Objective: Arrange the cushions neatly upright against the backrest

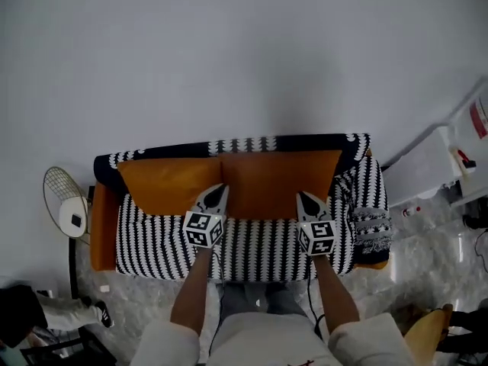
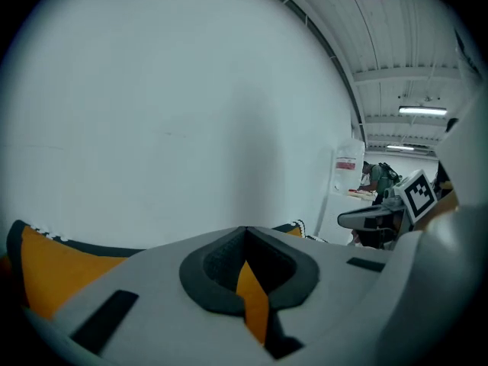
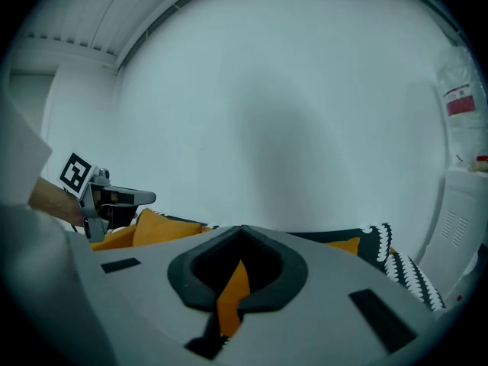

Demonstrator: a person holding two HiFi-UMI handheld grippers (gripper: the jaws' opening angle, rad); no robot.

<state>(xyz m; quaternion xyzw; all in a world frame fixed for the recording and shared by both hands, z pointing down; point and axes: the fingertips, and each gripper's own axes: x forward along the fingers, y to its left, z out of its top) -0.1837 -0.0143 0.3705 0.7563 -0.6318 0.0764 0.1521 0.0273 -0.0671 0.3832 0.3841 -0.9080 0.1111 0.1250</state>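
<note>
Two orange cushions stand upright, side by side, against the backrest (image 1: 229, 146) of the sofa (image 1: 259, 254). The left cushion (image 1: 164, 183) and the right cushion (image 1: 278, 175) touch at their inner edges and together fill most of the back. The sofa has a black-and-white zigzag cover, and its orange arm shows at the left end.

The person stands in front of the seat with both forearms out and a gripper in each hand. The left gripper (image 1: 218, 192) is closed, jaws pressed together, with nothing between them. The right gripper (image 1: 306, 199) is closed and empty too. Both point toward the cushions and the white wall (image 1: 229, 52) behind. From above, each tip lies over the lower edge of a cushion, the left near the seam between the two. In the gripper views they look out over the top of the backrest at the wall. Only a sliver of orange shows through the slot behind each pair of tips.

A round wire fan (image 1: 65, 202) stands just left of the sofa. A white cabinet (image 1: 427, 166) sits off to the right.
</note>
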